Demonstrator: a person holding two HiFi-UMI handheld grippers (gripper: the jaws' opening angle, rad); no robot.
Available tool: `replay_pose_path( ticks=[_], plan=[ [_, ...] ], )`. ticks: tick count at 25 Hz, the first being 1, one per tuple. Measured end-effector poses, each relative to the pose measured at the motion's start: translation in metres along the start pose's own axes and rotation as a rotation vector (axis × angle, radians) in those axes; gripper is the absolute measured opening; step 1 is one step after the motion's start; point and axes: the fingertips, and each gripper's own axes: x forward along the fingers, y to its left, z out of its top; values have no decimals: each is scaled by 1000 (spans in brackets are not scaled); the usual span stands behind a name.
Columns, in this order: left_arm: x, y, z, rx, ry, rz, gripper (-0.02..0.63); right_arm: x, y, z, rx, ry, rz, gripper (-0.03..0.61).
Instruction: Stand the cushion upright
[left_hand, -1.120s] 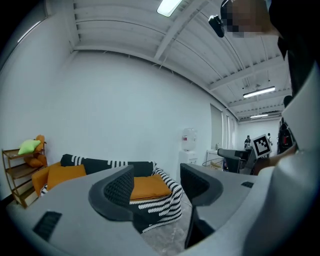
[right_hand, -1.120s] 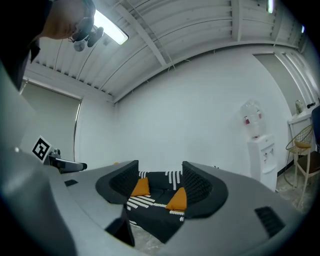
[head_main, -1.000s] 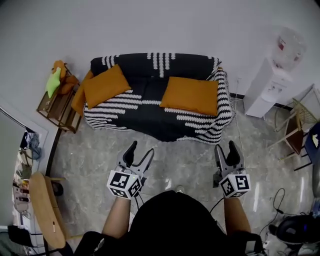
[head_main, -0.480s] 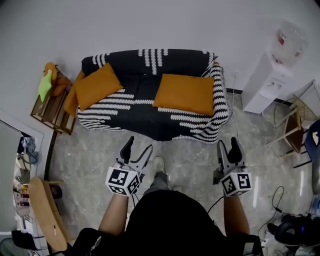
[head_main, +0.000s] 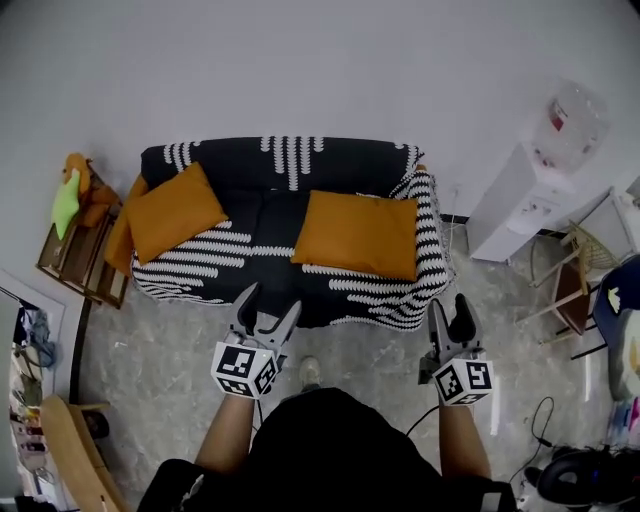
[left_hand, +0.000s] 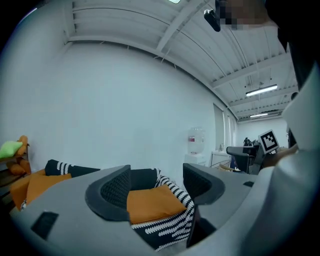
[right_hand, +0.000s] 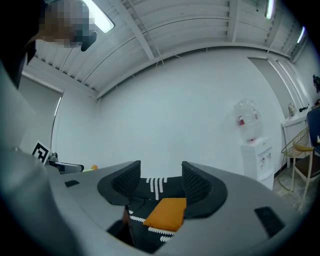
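An orange cushion (head_main: 355, 235) lies flat on the right seat of the black-and-white sofa (head_main: 280, 170); it also shows in the left gripper view (left_hand: 150, 202) and the right gripper view (right_hand: 167, 212). A second orange cushion (head_main: 175, 212) leans at the sofa's left end. My left gripper (head_main: 268, 303) hovers just before the sofa's front edge, its jaws opening with nothing between them (left_hand: 156, 185). My right gripper (head_main: 449, 305) is open and empty (right_hand: 161, 182), in front of the sofa's right corner. Neither gripper touches a cushion.
A white water dispenser (head_main: 535, 185) stands right of the sofa, with a wooden chair (head_main: 575, 285) beyond it. A wooden side table (head_main: 75, 250) with soft toys is at the sofa's left. The person's foot (head_main: 309, 372) is on the marble floor.
The person has stepped toward the sofa and both grippers have come close to its front edge. The left jaws have spread a little wider.
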Motion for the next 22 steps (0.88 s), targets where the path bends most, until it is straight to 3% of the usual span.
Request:
replay_pose_path(
  ticks=[5, 10, 15, 22],
  plan=[
    [40, 50, 7, -14, 7, -13, 331, 60, 7, 1, -18, 0, -21, 253],
    [66, 88, 12, -9, 25, -51, 331, 105, 39, -16, -226, 63, 12, 250],
    [85, 118, 16, -5, 19, -42, 331, 141, 46, -19, -145, 59, 1, 253],
    [128, 127, 6, -14, 53, -35, 334, 176, 1, -21, -130, 75, -61, 253]
  ],
)
